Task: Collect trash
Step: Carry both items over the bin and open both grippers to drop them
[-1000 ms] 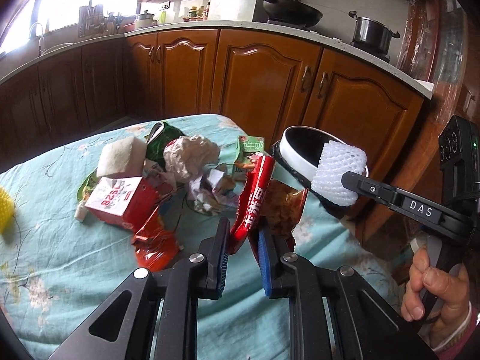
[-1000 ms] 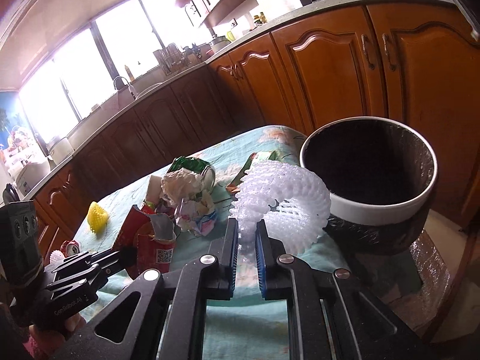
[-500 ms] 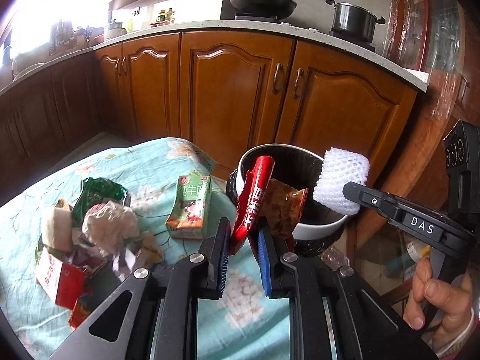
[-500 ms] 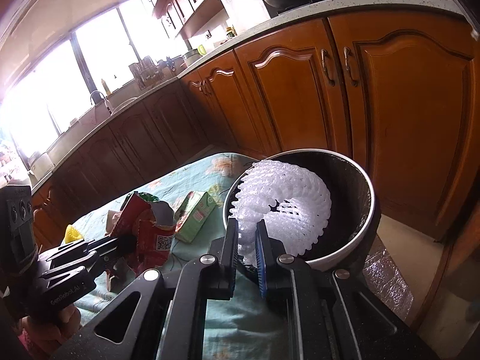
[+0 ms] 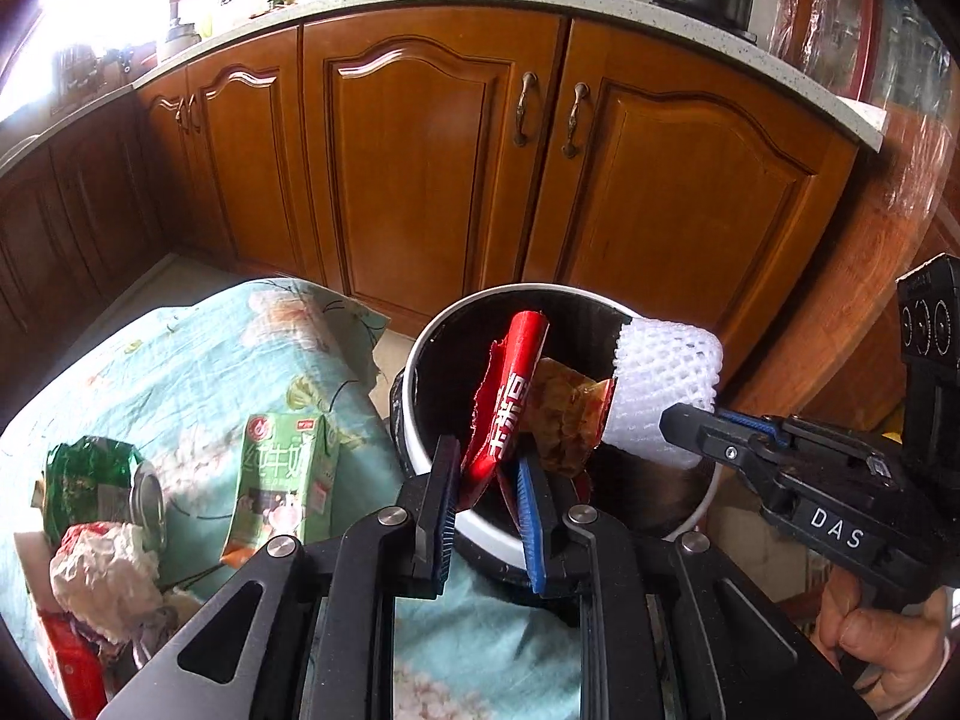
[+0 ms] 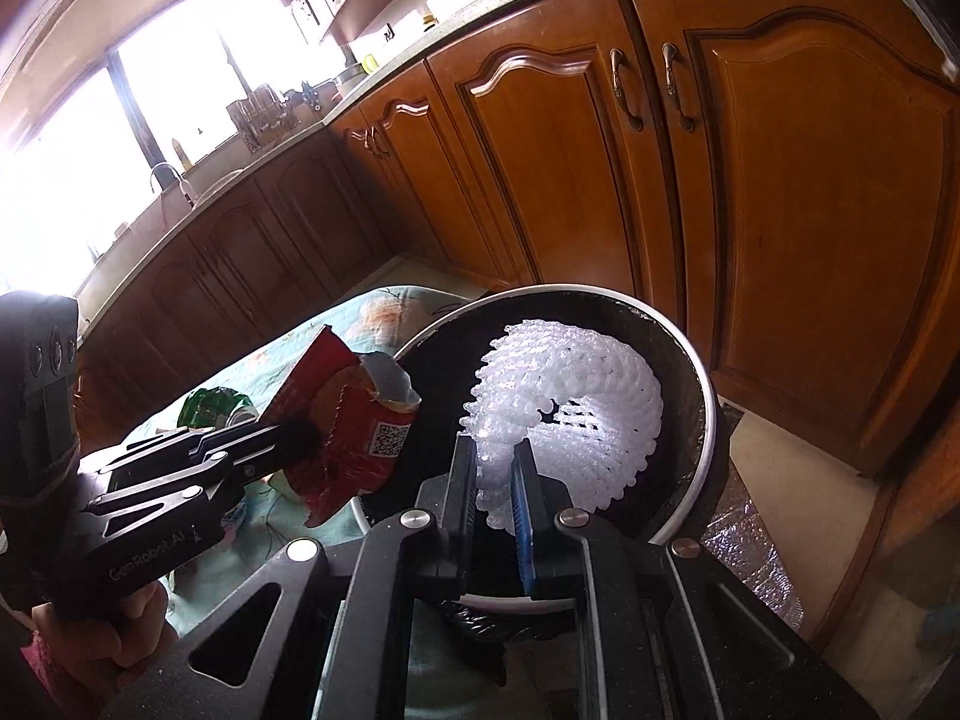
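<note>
A table draped in a pale turquoise cloth (image 5: pixel 198 360) printed with flowers and thin dark branches fills the lower left of the left wrist view; its far corner hangs down toward a light floor in front of brown wooden cabinets. On the cloth, a green milk carton (image 5: pixel 285 474) lies flat near the right edge. To its left sits a crumpled green foil wrapper (image 5: pixel 90 480) with a silver inside. Nearer the camera, a wad of white crumpled paper (image 5: pixel 102 576) rests partly on a red package (image 5: pixel 72 660), both at the left edge of view.
</note>
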Available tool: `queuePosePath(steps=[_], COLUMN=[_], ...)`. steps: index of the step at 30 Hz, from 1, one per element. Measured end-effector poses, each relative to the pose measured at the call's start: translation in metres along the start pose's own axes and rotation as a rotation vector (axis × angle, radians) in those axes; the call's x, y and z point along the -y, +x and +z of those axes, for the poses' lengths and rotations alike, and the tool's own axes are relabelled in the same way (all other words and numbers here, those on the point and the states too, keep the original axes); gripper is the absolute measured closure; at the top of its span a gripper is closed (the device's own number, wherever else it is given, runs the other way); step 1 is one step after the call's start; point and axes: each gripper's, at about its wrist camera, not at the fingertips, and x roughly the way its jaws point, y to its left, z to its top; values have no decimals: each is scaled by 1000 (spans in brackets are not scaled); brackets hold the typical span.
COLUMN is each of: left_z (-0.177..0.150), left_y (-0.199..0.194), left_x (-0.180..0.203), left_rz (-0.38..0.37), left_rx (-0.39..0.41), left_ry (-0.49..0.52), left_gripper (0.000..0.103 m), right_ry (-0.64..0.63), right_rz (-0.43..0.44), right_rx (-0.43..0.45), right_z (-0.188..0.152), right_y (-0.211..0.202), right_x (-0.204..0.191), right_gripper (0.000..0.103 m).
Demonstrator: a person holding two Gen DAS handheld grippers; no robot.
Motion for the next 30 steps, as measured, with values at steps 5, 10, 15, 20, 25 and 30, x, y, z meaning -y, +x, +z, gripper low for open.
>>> queuePosePath(steps=[5,10,15,20,25,30], left_z=[2,2,-12,-39,-70,-107], left_y=[14,11,-8,-35,-64,-96], left_x=[2,3,1,-7,-20,-35], left_rz=[8,11,26,22,30,76], left_rx=[-30,-20,1,31,63,94], left_ry=[3,-13,-24,-87,-157,-189], left_gripper=[68,51,49,42,40,38], right_ry=[-1,20,19,28,33,42], right_rz=[-3,8,3,12,24,58], right_rx=[-34,-34,-23,11,57,81], right_z=[1,-1,-5,-16,-35,-56], right_y=[11,12,6,-9,-24,-33], right_x=[9,16,13,7,-15,-39], right_gripper=[83,52,52,42,18,8])
